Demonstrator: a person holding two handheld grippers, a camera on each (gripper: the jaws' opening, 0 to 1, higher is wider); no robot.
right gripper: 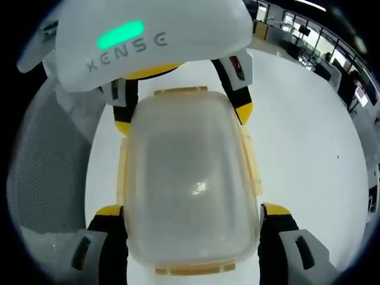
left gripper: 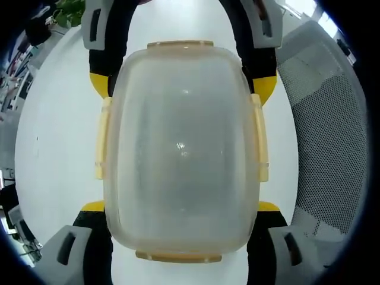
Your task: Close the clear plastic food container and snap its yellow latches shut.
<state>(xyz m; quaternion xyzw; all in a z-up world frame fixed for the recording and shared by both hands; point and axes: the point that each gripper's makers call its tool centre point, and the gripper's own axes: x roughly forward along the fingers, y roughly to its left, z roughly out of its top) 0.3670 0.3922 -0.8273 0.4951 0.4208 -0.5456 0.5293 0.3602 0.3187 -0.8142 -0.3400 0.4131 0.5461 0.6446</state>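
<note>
container lengthwise between both grippers' jaws

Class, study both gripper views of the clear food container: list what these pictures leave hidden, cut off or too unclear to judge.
- Container interior: in both views the cloudy lid hides whatever is inside.
- Yellow latches: left gripper view; they lie flat, but whether they are snapped cannot be judged.
- Right tool: right gripper view; the container covers its tips, so contact is unclear.
- Left tool: the same in the left gripper view.
- Mesh surface: cut off by the edge.
</note>
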